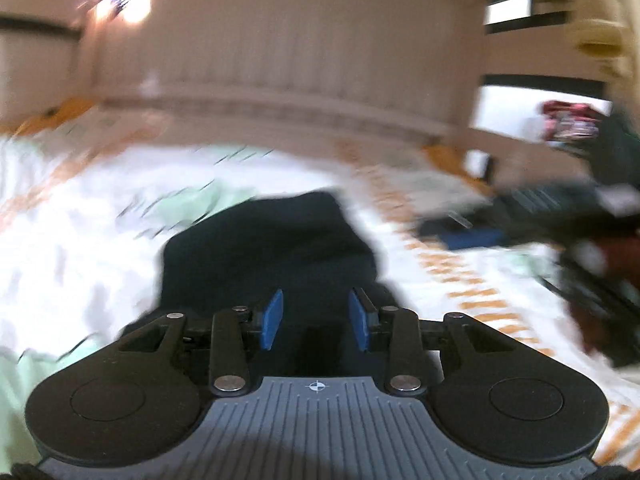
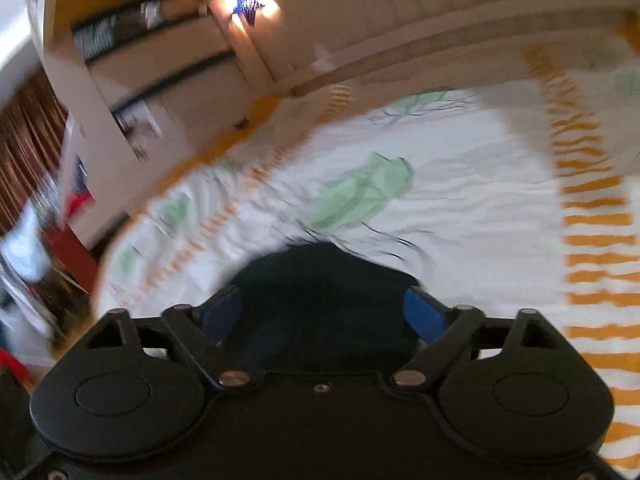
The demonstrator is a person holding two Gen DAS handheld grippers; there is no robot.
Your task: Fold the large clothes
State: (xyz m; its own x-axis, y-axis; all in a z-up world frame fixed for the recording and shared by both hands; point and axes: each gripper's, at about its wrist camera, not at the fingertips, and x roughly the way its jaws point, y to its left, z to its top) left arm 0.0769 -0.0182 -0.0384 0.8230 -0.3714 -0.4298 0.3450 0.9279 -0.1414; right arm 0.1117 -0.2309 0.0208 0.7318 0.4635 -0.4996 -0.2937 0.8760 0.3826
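1 dark garment (image 1: pixel 268 248), just ahead of the claw tips. 1 bedsheet (image 2: pixel 460 184) under it, w/ 1 star light (image 2: pixel 249 3) far up-left. 2 claws: left (image 1: pixel 316 320), right (image 2: pixel 324 316).

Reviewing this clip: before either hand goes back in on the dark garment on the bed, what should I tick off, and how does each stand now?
1. Left gripper free of cloth: ok, blue fingers apart, nothing pinched.
2. Right gripper free of cloth: ok, jaws wide.
3. Dark garment resting on the bedspread: ok.
4. Garment folded flat and neat: cannot tell, blurred and bunched.
5. Grippers clear of each other: ok, the right one sits off to the side in the left view.
6. Sharp view for aiming: not ok, both views are smeared.
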